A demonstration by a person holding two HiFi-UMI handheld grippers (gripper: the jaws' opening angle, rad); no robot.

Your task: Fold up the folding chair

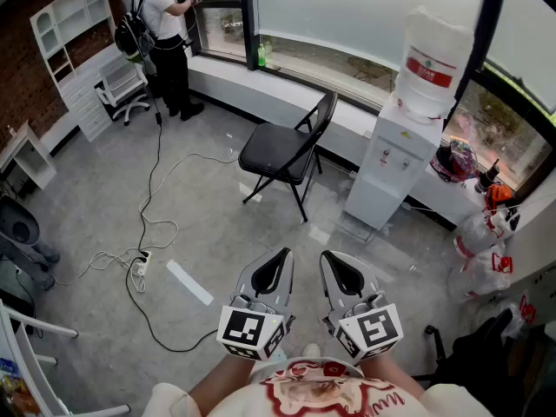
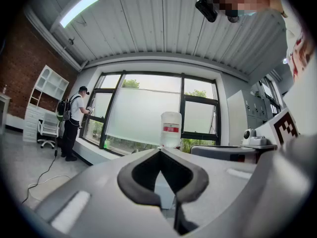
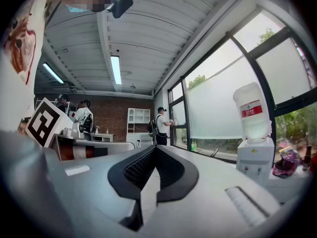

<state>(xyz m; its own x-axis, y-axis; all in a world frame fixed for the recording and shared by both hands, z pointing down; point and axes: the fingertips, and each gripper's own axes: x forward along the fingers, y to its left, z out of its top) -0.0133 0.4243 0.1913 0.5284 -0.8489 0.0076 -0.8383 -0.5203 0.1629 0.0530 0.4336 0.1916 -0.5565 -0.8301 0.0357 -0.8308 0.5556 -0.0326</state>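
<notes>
Grey left gripper (image 1: 281, 254), right gripper (image 1: 328, 257); white red-printed shirt (image 1: 323, 391)

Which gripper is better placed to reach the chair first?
Left, slightly: in the head view the chair stands open directly beyond the left gripper; the right gripper sits nearer the water dispenser.

I'm looking down on a grey floor (image 1: 87, 215). The chair (image 1: 280, 153) stands open on it, with a water dispenser (image 1: 388, 170) on its right, a little apart. A black cable (image 1: 157, 142) snakes across the floor to a power strip (image 1: 141, 266). A white strip (image 1: 189, 282) lies flat near that.
</notes>
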